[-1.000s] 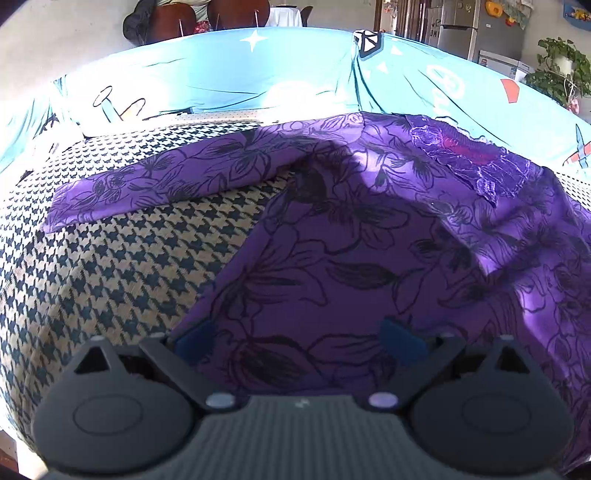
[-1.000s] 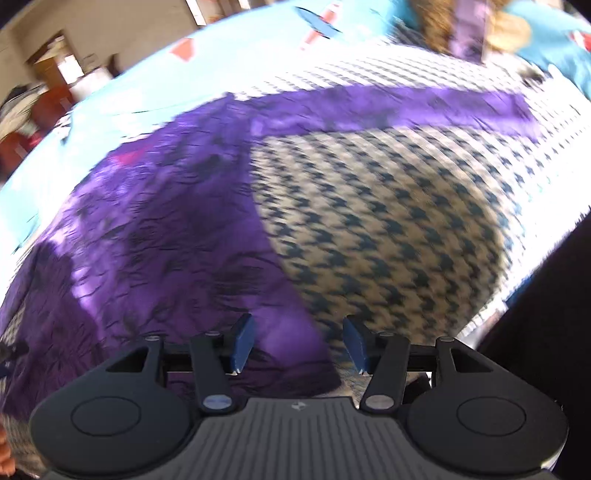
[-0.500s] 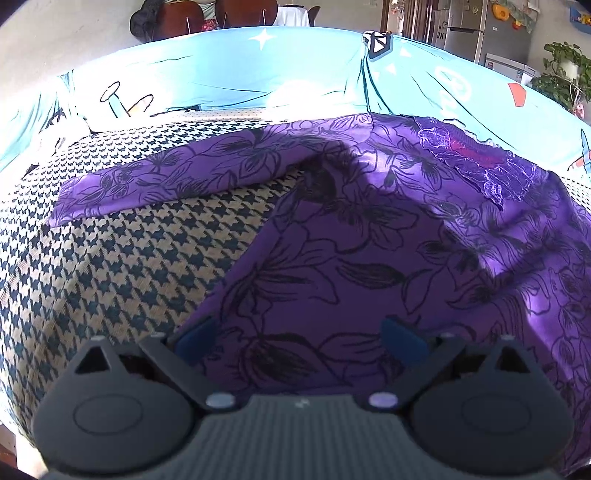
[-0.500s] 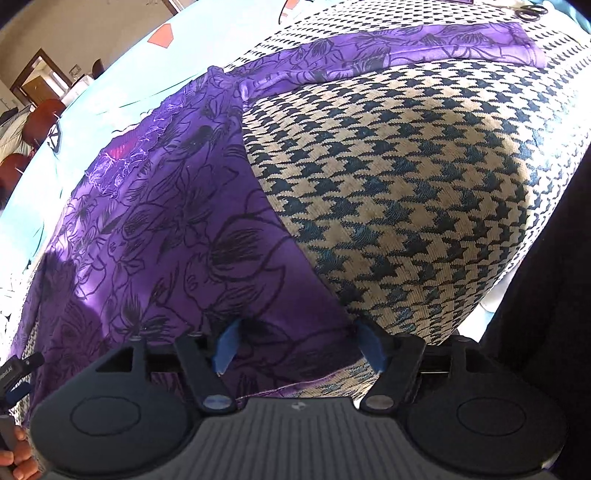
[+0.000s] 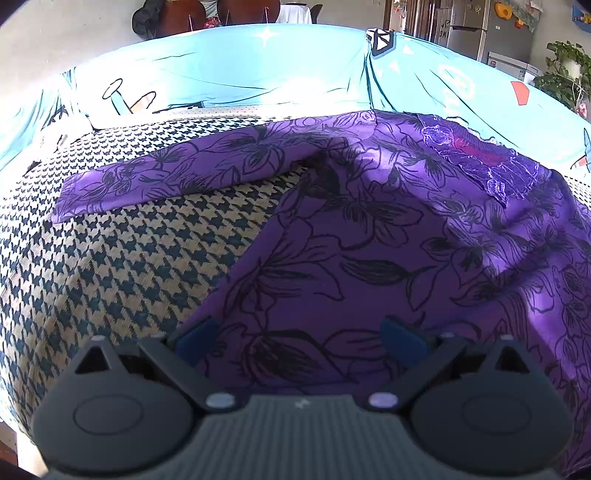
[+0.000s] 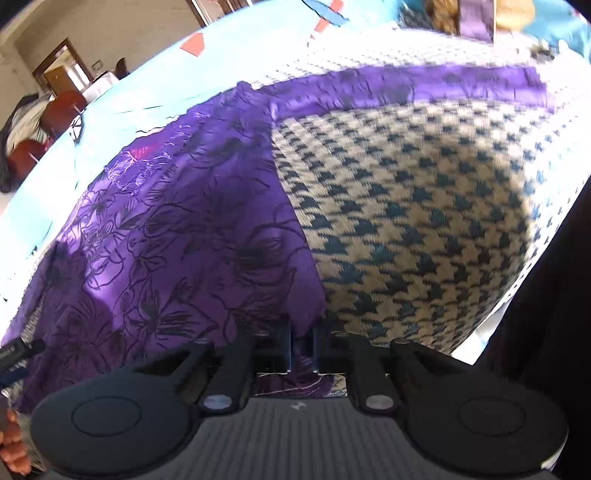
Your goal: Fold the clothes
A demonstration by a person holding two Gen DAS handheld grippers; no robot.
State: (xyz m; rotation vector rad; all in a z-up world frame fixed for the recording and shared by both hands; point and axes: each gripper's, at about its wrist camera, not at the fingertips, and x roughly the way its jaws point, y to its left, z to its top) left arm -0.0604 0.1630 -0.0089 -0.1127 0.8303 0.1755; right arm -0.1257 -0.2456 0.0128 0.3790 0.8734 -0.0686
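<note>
A purple dress with black flower outlines [image 5: 369, 229] lies spread flat on a houndstooth cover [image 5: 122, 266]; one sleeve [image 5: 177, 173] stretches out to the left. My left gripper [image 5: 299, 338] is open, its blue fingertips [image 5: 194, 336] over the dress's near hem. In the right wrist view the same dress [image 6: 177, 236] lies left of centre with its other sleeve [image 6: 424, 85] stretched far right. My right gripper [image 6: 301, 343] is shut on the dress's near right hem corner.
A light blue printed sheet [image 5: 258, 70] covers the back behind the dress. The houndstooth cover [image 6: 424, 221] drops off at the right edge into dark shadow. Chairs [image 6: 62, 110] and a doorway stand far left. Some items [image 6: 465, 18] lie at the far right.
My right gripper went from open around the hem corner to shut on it. The left gripper has stayed open over the hem, shifting only slightly.
</note>
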